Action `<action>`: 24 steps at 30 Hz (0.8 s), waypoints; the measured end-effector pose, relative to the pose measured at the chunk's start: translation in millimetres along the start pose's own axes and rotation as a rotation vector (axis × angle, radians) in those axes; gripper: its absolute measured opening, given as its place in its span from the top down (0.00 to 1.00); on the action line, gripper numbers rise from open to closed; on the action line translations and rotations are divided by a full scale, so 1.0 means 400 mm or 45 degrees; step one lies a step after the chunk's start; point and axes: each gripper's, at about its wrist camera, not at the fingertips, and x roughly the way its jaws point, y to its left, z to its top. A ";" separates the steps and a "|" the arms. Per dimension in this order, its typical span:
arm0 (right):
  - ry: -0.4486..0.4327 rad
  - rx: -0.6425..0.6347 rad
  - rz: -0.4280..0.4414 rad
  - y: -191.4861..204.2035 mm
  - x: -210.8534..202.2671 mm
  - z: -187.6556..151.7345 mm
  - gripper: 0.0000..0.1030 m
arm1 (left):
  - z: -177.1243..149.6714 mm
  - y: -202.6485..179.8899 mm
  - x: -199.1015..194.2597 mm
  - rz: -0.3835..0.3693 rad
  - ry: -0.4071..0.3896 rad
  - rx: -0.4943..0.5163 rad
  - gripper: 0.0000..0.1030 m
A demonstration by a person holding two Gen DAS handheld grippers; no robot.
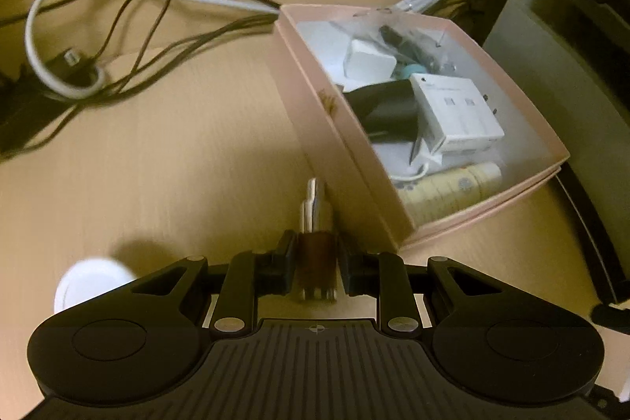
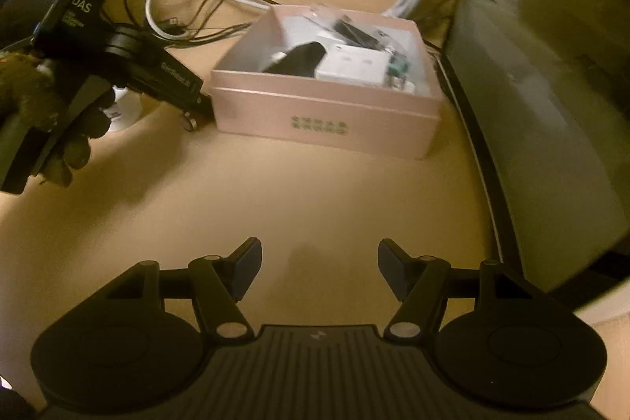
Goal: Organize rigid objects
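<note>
Left gripper (image 1: 316,264) clamps a blurred metal-tipped object (image 1: 316,223) beside the pink box (image 1: 338,160); right gripper (image 2: 319,268) gapes.

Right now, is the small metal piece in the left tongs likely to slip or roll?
The metal piece looks smooth and shiny, so it may slip between the left tongs. Its rounded form suggests it could roll on the table. It appears rigid.
</note>
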 end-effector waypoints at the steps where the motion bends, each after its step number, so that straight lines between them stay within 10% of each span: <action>1: 0.000 0.001 -0.008 -0.004 -0.004 -0.005 0.36 | 0.004 -0.004 0.005 0.015 -0.001 0.008 0.77; 12: 0.000 -0.031 -0.034 0.007 -0.015 -0.030 0.36 | -0.021 -0.043 -0.009 0.090 -0.042 0.118 0.77; 17: -0.037 -0.078 0.029 0.043 -0.006 -0.010 0.36 | -0.124 0.003 -0.130 -0.086 -0.097 -0.042 0.77; 24: -0.135 -0.222 0.247 0.178 0.047 0.081 0.32 | -0.384 0.132 -0.370 0.045 -0.205 -0.377 0.77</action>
